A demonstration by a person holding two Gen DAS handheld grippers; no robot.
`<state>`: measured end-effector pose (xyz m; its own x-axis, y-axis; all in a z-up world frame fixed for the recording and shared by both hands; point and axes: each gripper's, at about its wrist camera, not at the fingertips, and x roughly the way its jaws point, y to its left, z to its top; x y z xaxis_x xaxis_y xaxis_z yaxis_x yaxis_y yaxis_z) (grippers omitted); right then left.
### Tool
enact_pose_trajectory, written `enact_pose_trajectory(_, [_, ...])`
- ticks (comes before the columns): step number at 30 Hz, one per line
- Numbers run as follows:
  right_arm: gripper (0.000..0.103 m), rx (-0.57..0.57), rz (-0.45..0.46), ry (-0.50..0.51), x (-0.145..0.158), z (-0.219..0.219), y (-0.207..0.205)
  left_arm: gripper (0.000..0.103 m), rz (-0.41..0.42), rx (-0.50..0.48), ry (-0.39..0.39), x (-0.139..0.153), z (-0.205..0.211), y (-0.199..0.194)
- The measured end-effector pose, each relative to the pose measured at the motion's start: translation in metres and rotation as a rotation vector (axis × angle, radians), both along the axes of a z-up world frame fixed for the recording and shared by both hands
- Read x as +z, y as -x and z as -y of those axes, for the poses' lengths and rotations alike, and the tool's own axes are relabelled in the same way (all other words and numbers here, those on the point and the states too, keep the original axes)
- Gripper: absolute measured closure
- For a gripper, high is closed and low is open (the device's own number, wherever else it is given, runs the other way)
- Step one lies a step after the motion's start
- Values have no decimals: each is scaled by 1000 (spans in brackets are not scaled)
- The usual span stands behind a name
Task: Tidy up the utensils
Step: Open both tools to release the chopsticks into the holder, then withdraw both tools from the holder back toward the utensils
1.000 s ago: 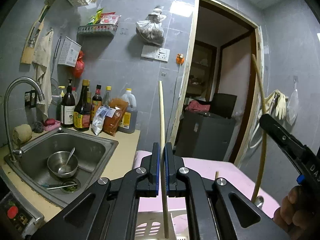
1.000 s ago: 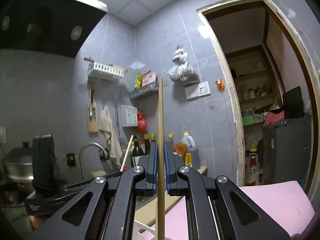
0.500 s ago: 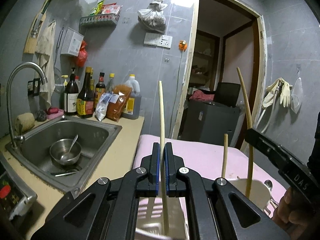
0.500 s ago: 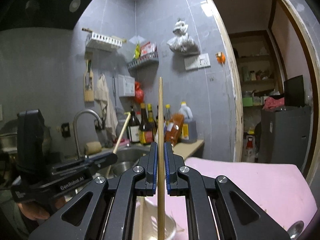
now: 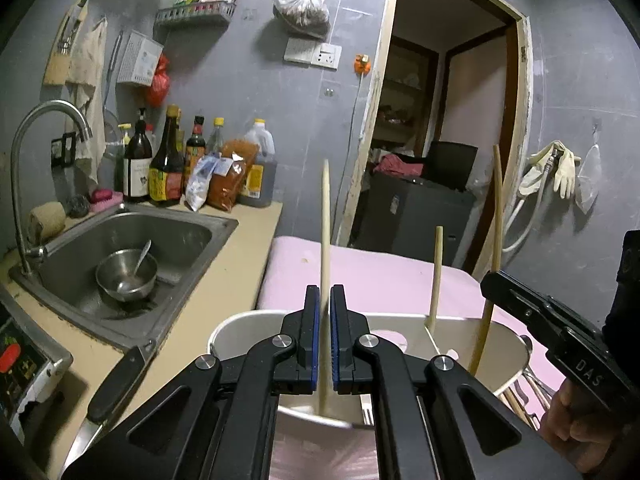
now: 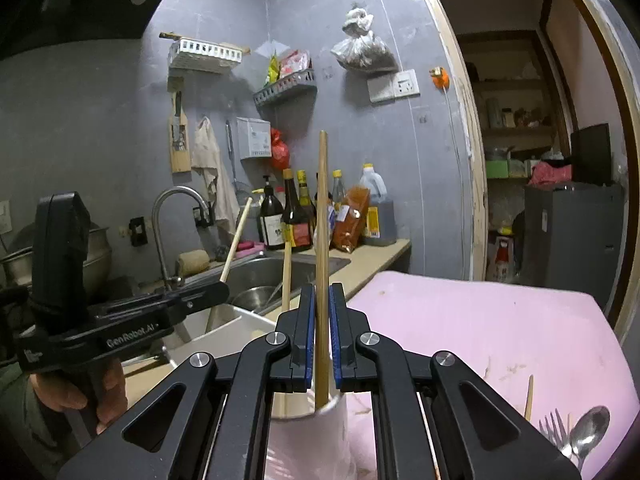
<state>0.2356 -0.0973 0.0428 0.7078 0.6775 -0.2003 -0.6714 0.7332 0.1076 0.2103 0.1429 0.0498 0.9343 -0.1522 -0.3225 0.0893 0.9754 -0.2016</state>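
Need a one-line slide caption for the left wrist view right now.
Left gripper clamps an upright pale wooden chopstick over a white utensil holder on the pink mat.

The pale chopstick (image 5: 326, 216) blurs below the left gripper (image 5: 325, 344) — its tip can't be made out. The utensil holder (image 6: 296, 408) sits mostly behind the right gripper (image 6: 322, 344); the fork (image 6: 554, 432) is cut off — edge of frame.

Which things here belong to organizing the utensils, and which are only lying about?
Job: left gripper with its chopstick; right gripper with its chopstick; white holder; spoon; fork.
Idle: sauce bottles; steel bowl; tap.
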Motion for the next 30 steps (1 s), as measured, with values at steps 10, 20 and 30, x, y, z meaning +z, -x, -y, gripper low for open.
enact_pose_trajectory(10, [89, -4, -5, -7, 3, 6, 6, 81, 10, -9, 60, 7, -1, 12])
enact_pose_trajectory(20, [72, -70, 47, -64, 23, 35, 19, 56, 104, -28, 74, 37, 16, 29])
enact_pose_trajectory(30, [30, -201, 133, -89, 42, 89, 34, 14, 184, -58, 45, 58, 57, 39])
